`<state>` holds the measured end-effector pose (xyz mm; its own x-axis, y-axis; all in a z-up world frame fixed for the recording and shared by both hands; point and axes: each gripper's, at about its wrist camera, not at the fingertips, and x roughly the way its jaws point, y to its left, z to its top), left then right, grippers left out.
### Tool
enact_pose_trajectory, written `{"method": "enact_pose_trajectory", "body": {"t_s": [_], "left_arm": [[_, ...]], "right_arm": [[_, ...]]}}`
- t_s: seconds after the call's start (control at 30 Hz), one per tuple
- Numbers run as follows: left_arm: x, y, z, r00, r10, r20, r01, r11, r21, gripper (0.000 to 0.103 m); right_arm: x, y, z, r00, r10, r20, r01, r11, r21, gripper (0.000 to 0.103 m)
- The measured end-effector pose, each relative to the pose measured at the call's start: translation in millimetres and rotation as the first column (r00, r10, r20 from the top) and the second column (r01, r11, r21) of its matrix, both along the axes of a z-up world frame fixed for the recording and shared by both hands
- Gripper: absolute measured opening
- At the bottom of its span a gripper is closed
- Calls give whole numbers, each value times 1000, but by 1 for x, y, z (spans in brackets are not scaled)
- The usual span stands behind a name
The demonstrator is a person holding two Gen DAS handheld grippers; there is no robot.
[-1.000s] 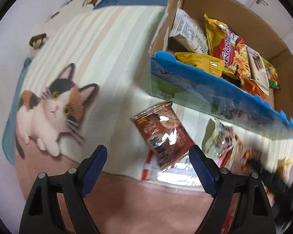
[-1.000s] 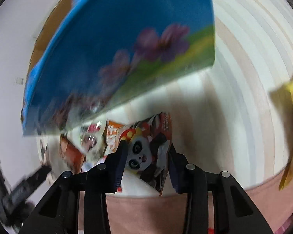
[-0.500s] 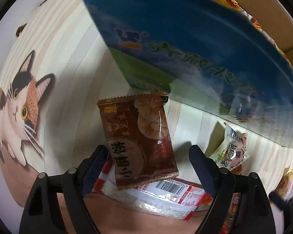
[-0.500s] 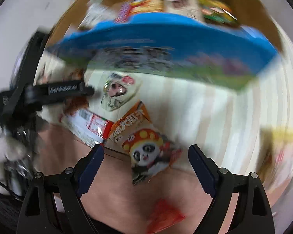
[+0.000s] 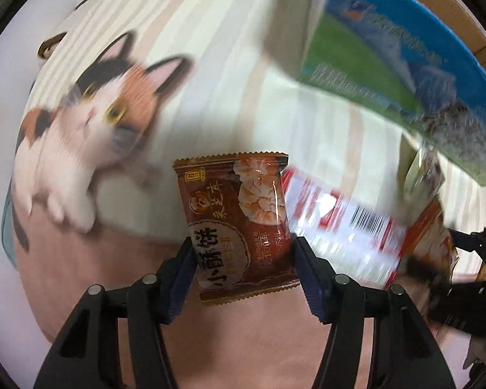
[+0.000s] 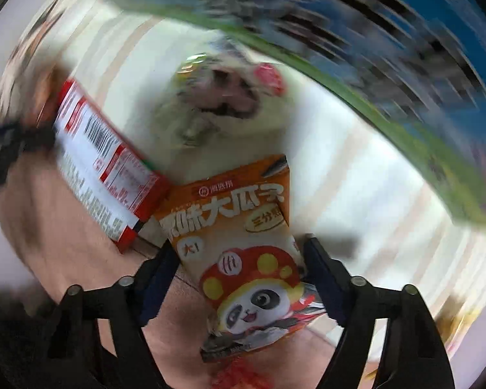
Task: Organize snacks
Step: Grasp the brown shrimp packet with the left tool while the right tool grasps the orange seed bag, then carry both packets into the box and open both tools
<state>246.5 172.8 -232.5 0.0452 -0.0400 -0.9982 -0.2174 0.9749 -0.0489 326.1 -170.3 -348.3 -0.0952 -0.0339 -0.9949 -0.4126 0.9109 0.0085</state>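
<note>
**Both grippers closing on packets beside the box: slip and snag risks**

My left gripper [image 5: 243, 259] pointed straight down with its jaws just closing; both pads touched the side edges of the brown packet [image 5: 235, 220], so I judged it clamped, but only on the lower part. The packet lay on the cat blanket [image 5: 90, 123], partly over the red and white packet [image 5: 340, 227], near the blue box [image 5: 405, 48].

My right gripper [image 6: 239, 259] had also been closing. The orange panda packet [image 6: 243, 243] sat between the jaws, yet blur kept me from telling whether the pads pressed it; I took them as still apart.

Risks, as I judged them:
1. The brown packet was glossy and held by its edges, so it could buckle or slide out on lifting.
2. The red and white packet touched both targets and could be dragged along.
3. The 2 grippers worked close together; the right one showed at the edge of the left view, so they could collide.
4. The box wall overhung both views and could catch a rising packet.
</note>
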Motion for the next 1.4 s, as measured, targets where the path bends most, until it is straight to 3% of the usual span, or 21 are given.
{"method": "enact_pose_trajectory", "body": {"t_s": [0.13, 0.23, 0.27, 0.3, 0.37, 0.47, 0.53, 0.6, 0.77, 0.87, 0.9, 0.93, 0.97, 1.0, 1.17, 1.4], "left_arm": [[-26, 5, -3, 1000, 18, -21, -18, 1000, -17, 57], [-39, 5, -8, 999, 7, -36, -8, 1000, -25, 57], [-47, 6, -14, 999, 2, -45, -3, 1000, -27, 57], [-51, 6, -18, 999, -1, -52, 0, 999, -33, 58], [-54, 6, -26, 997, -5, -72, 1, 999, -53, 60], [-55, 14, -30, 998, 14, -64, -20, 996, -91, 65], [-60, 29, -37, 996, 69, -61, -77, 986, -149, 68], [-60, 46, -43, 992, 104, -67, -115, 976, -186, 69], [-57, 78, -51, 986, 147, -83, -162, 962, -220, 69], [-57, 80, -53, 984, 158, -77, -170, 966, -194, 67], [-58, 78, -52, 986, 153, -70, -163, 972, -171, 61], [-58, 73, -50, 988, 145, -56, -151, 978, -146, 55], [-61, 60, -44, 991, 128, -33, -132, 983, -124, 54], [-63, 55, -41, 994, 107, -15, -108, 989, -103, 54], [-67, 13, -38, 999, -30, 13, 31, 999, -44, 54], [-57, -26, -44, 981, -195, 6, 195, 981, -10, 54]], "right_arm": [[-14, -37, 8, 964, -267, 19, 264, 960, 91, 70], [-33, -70, 9, 874, -486, -15, 480, 859, 179, 70], [-40, -77, 6, 848, -527, -60, 528, 825, 205, 76], [-46, -78, 3, 834, -538, -121, 551, 803, 226, 86], [-55, -75, 3, 833, -519, -189, 552, 790, 265, 91], [-55, -74, 17, 864, -494, -91, 501, 831, 241, 91], [-49, -75, 21, 862, -505, -53, 503, 834, 226, 91], [-45, -79, 33, 831, -552, -73, 552, 798, 244, 91], [-30, -94, 18, 769, -630, -111, 636, 733, 241, 92], [-27, -92, 10, 775, -624, -95, 629, 749, 207, 92], [-28, -91, 12, 783, -617, -82, 619, 759, 203, 88], [-30, -81, 11, 795, -604, -63, 603, 773, 197, 81], [-33, -79, 15, 809, -587, -30, 582, 792, 184, 63], [-36, -79, 19, 820, -573, -4, 565, 807, 173, 55], [-63, -62, 20, 839, -543, 2, 534, 826, 182, 54], [-96, -46, 23, 876, -482, -3, 476, 865, 159, 55]]}}
